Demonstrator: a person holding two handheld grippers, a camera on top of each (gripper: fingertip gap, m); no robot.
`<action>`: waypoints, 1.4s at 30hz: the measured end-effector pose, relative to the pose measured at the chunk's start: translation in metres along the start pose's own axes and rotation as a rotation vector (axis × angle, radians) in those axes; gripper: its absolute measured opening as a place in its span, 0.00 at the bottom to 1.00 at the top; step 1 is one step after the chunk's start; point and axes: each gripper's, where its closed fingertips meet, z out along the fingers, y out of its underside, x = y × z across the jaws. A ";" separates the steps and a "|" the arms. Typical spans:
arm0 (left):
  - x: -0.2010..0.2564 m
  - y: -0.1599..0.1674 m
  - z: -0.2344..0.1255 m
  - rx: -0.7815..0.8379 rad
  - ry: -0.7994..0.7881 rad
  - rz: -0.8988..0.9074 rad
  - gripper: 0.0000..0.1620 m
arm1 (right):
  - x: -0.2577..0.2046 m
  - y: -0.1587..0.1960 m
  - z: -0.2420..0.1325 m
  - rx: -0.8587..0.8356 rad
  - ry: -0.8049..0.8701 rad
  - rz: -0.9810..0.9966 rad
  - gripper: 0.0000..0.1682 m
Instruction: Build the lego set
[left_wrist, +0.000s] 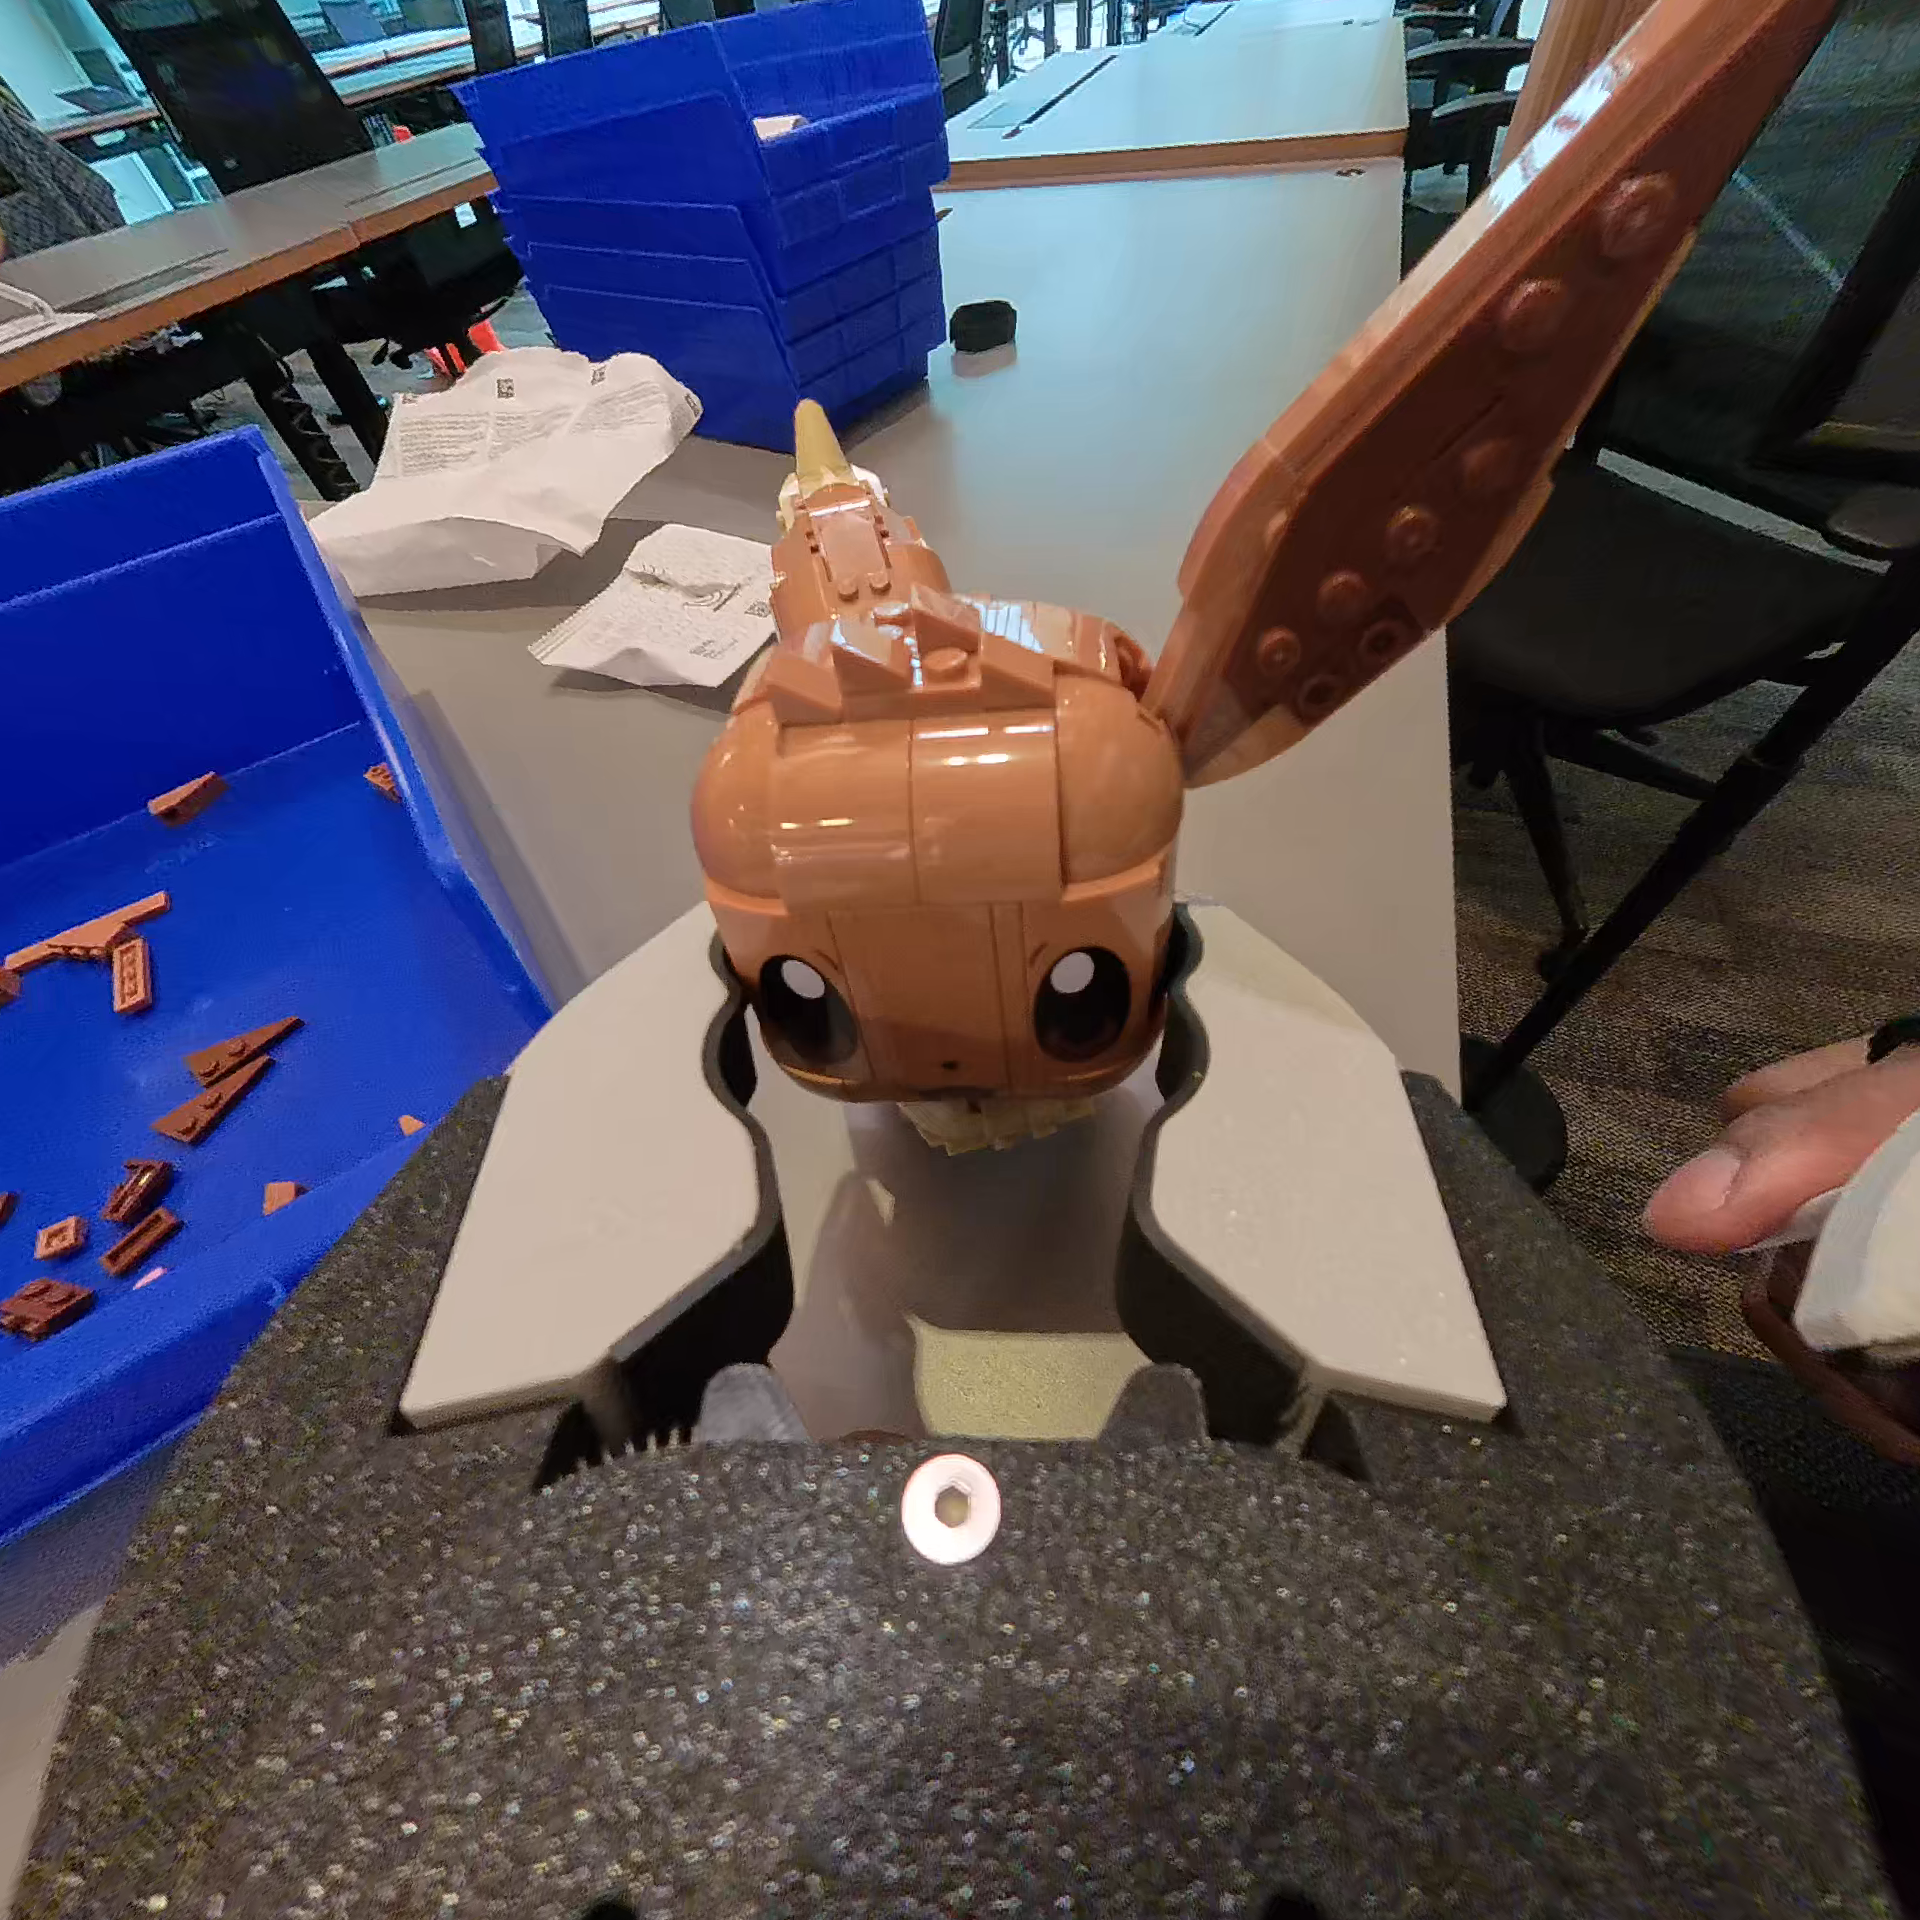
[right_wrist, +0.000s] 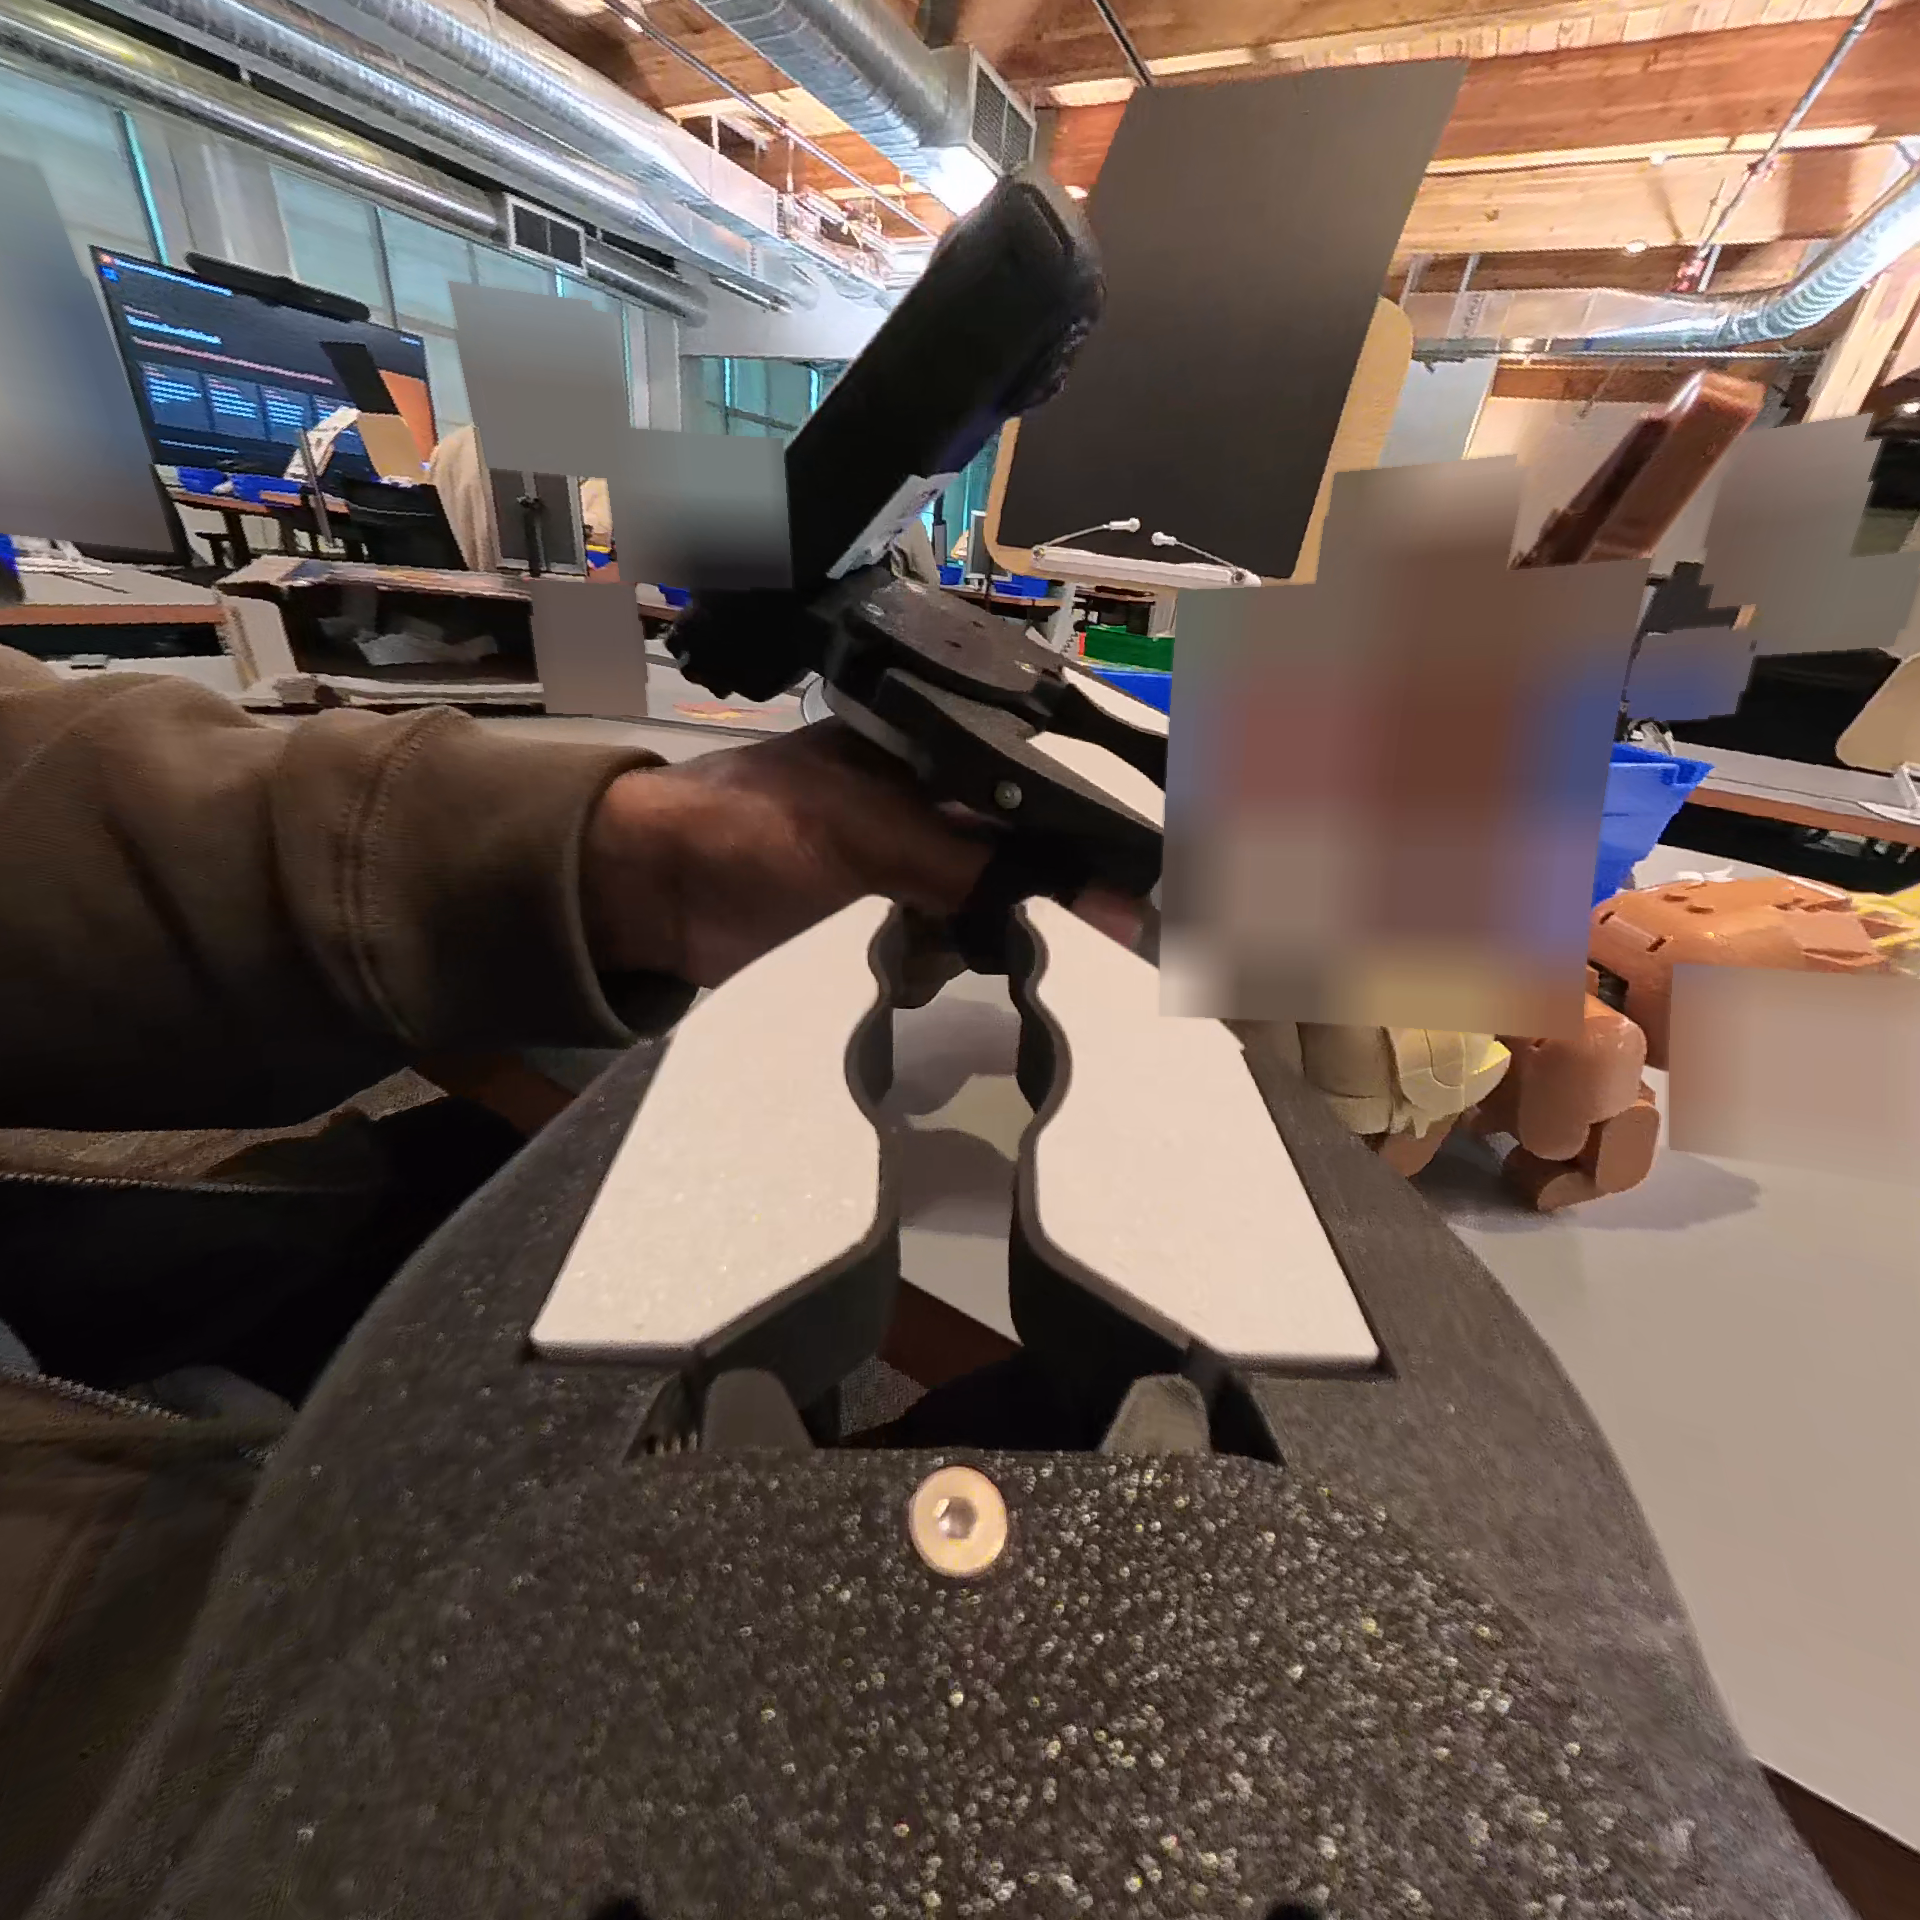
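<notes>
The left tool (left_wrist: 956, 997) was seen clamped on the head of the brown lego figure (left_wrist: 940, 831) at frame centre (one ear raised upper right), above the desk (left_wrist: 1122, 343). The right tool (right_wrist: 956, 935) was held empty, its fingers slightly apart.

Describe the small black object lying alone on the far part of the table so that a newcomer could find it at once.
In the left wrist view, start at the stack of blue bins at the far end of the grey table. Just right of the stack's base lies a small black band-like roll. Unlike the white crumpled paper bags nearby, it is dark, compact and alone on bare tabletop.
</notes>
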 end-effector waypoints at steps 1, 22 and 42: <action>-0.001 0.000 0.001 0.001 0.002 -0.002 0.48 | 0.001 0.001 0.001 -0.005 0.007 0.005 0.11; -0.015 -0.007 -0.019 0.035 -0.032 -0.048 0.47 | -0.007 0.007 0.015 -0.060 0.007 0.015 0.11; -0.050 0.043 -0.106 -0.016 -0.095 -0.080 0.49 | -0.025 0.008 0.025 -0.081 -0.031 -0.022 0.11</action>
